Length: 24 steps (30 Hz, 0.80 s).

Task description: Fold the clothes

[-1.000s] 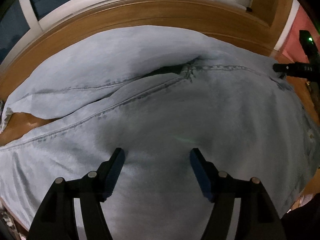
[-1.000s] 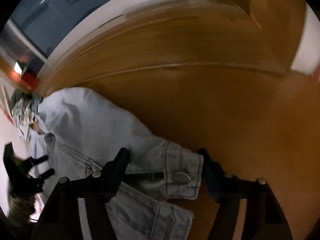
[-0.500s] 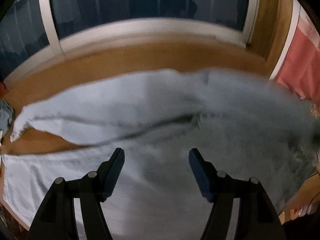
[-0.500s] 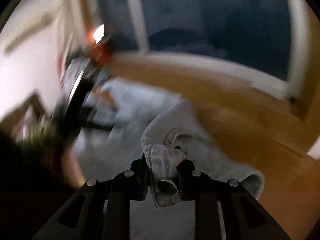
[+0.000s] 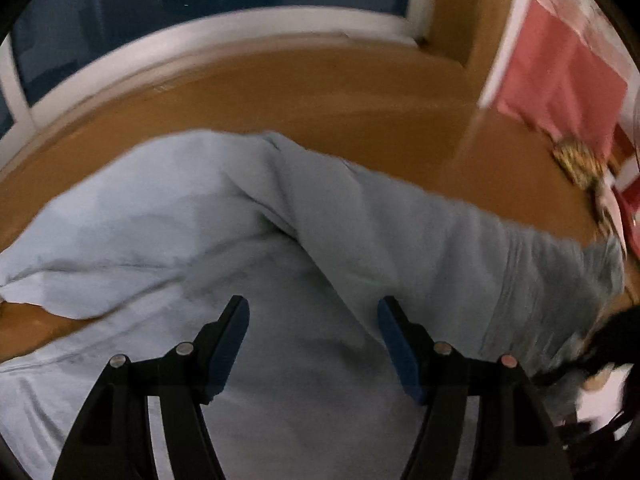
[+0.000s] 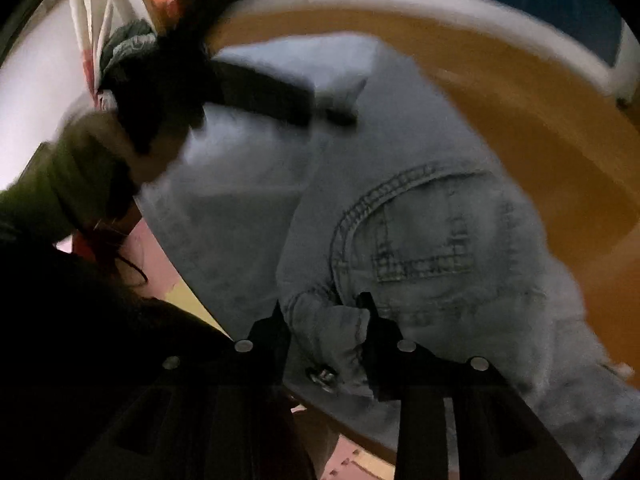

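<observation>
1. On the left, the left claw [image 5: 313, 340] hovers over the jacket [image 5: 320, 264] with its jaws wide and nothing between them. A second ago it was in the same pose over the same cloth, so this side has not changed much.
2. The jacket lies spread on the wooden tabletop [image 5: 320, 92], its back side up.
3. On the right is the real change: the sleeve [image 6: 432, 240], which a second ago lay out on the bare wood, is now carried across onto the body of the jacket.
4. The right claw [image 6: 326, 320] has the cuff [image 6: 336, 340] between its jaws, and the jaws are opening now.
5. I judge that the right sleeve fold is nearly done; the left sleeve remains to fold.
</observation>
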Tool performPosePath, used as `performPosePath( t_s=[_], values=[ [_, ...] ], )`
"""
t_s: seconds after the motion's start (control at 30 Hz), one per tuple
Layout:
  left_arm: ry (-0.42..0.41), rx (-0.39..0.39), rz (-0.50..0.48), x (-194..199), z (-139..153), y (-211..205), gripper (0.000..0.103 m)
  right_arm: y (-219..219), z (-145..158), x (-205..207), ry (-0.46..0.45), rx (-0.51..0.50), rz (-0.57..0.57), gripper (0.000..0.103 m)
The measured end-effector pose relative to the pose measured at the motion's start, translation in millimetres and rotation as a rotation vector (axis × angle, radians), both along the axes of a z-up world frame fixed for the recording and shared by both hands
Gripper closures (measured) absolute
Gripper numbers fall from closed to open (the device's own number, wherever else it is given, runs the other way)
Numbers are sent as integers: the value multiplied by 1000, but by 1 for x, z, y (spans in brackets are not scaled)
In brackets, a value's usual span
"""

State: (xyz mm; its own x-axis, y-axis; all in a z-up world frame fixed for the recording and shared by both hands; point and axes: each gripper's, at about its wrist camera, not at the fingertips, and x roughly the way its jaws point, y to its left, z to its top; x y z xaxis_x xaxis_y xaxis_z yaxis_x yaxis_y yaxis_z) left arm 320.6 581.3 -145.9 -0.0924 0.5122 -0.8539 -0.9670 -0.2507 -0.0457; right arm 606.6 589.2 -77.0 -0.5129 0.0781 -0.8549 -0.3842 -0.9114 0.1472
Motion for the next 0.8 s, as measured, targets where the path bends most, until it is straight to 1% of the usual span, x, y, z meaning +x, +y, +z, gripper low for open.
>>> performPosePath(
  t_s=[0.03, 0.1, 0.17, 0.27, 0.33, 0.43, 0.5, 0.53, 0.57, 0.6, 0.63, 0.7, 0.8],
  values=[
    [-4, -9, -8, 2, -4, 0, 38, 2, 8, 8, 19, 4, -33, 65],
    [-12, -27, -15, 3, -14, -2, 38, 12, 22, 29, 58, 3, -146, 53],
    [-14, -41, -10, 4, -20, -2, 38, 27, 26, 42, 93, -7, -255, 51],
    [-34, -46, -2, 6, -18, -6, 39, 51, 24, 51, 147, -71, -390, 51],
    [-25, -43, -4, 9, -17, -6, 39, 60, 15, 43, 112, -86, -399, 50],
    [-19, -44, -3, 11, -15, -5, 38, 64, -1, 23, 19, -66, -369, 50],
    [-21, -44, -1, 11, -13, -5, 39, 65, -10, 14, 5, -105, -347, 50],
    [-21, -42, 2, 11, -12, -5, 39, 63, -12, 9, 3, -115, -327, 53],
    [-22, -40, 6, 10, -12, -6, 39, 61, -10, 6, 1, -111, -303, 79],
    [-23, -37, 9, 10, -11, -6, 39, 60, -8, 4, -5, -100, -282, 94],
    [-26, -29, 12, 10, -9, -7, 39, 62, -2, 4, -15, -71, -273, 94],
    [-23, -19, 13, 11, -5, -10, 39, 67, 20, 4, -22, 15, -274, 95],
    [-8, -10, 12, 13, 1, -15, 39, 105, 62, 12, -57, 177, -316, 95]
  ],
)
